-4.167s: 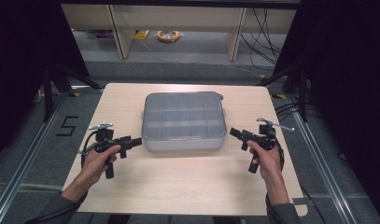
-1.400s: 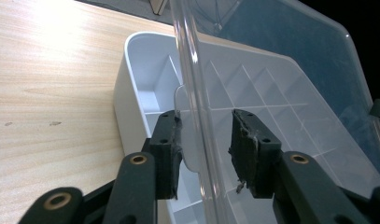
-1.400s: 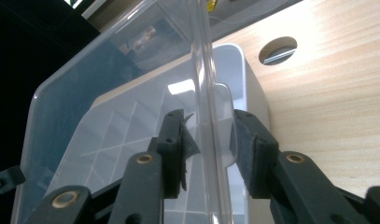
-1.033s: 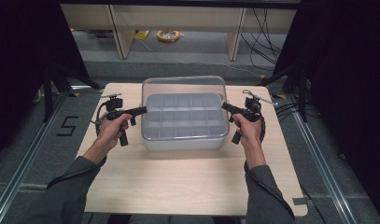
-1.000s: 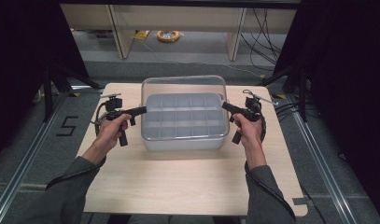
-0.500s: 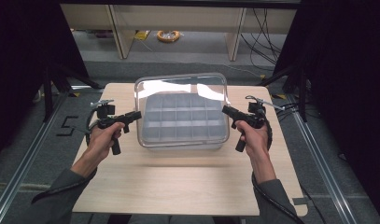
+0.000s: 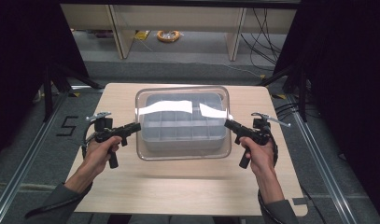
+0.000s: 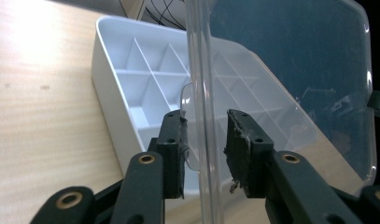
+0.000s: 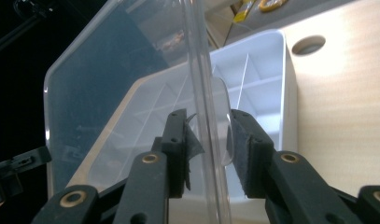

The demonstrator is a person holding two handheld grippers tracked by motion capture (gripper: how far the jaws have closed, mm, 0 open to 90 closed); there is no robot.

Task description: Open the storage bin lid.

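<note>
Dark curtains and a grey floor ring the pale wooden worktop (image 7: 178, 186), whose far right part carries a round hole (image 9: 308, 45). At the left, the left tongs (image 7: 135, 126) reach in from the person's left hand (image 7: 98, 156) and are clenched on the left rim of the clear lid (image 7: 183, 95); in the left gripper view the rim's edge runs up between the two black pads (image 8: 173, 149), a small tab of the lid sitting just at the left pad. The lid is a see-through rectangular plate with rounded corners and a raised rim, catching two bright streaks of glare; it is held flat above the tray, its long axis running left to right across the worktop. Beneath it, at the middle of the worktop, sits the white tray (image 7: 178, 135), a shallow box split by thin walls into rows of small square compartments, its long axis also left to right. At the right, the right tongs (image 7: 228, 123), held in the right hand (image 7: 258, 154), are clenched on the lid's right rim in the same way.
</note>
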